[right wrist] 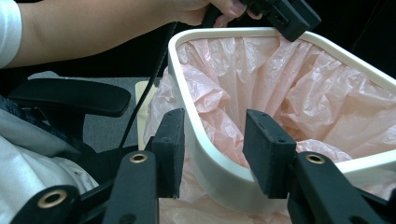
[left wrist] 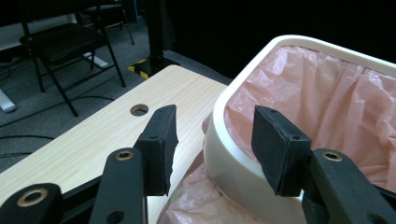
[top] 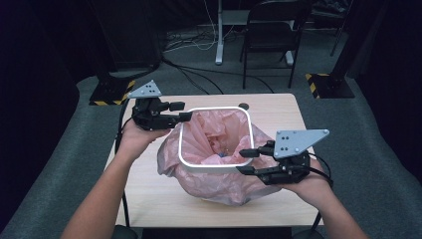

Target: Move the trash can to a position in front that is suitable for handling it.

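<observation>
A white waste bin [top: 215, 167] stands on the middle of a light wooden table [top: 278, 112], lined with a pink plastic bag [top: 219, 132] whose loose skirt bulges out below the bin's rounded white rim. The left gripper [top: 185, 111] sits at the bin's far left corner, its jaws straddling the rim [left wrist: 233, 158] with a gap on either side, so they grip nothing. The right gripper [top: 247, 161] straddles the near right corner the same way, one pad [right wrist: 264, 154] inside against the bag, one outside, partly open and not visibly pressing. A black folding chair [top: 271, 30] stands on the grey floor beyond the table.
</observation>
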Demonstrator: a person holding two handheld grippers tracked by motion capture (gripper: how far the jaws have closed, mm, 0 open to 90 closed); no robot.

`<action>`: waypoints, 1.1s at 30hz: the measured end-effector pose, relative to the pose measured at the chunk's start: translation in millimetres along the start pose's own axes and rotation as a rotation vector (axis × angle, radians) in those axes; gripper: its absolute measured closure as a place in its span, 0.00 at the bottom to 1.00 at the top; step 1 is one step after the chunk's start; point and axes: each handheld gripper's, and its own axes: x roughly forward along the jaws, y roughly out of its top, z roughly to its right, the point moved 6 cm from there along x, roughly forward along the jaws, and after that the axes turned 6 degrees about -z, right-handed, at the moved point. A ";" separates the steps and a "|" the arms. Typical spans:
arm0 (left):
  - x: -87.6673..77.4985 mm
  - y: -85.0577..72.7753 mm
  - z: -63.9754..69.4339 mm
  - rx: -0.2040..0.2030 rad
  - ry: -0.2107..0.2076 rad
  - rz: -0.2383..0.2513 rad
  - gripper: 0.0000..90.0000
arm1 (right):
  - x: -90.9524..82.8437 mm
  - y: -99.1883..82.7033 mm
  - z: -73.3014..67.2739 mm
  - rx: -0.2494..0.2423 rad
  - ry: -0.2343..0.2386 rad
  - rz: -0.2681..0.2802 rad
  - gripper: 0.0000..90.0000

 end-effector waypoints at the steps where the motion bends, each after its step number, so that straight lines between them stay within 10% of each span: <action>1: 0.7 0.2 -0.3 0.001 -0.003 0.000 0.57 | 0.9 0.0 0.1 -0.001 0.000 0.001 0.64; 33: 22.1 2.5 3.2 0.049 -0.014 -0.053 0.70 | 29.9 3.4 -6.5 -0.033 0.061 -0.034 0.76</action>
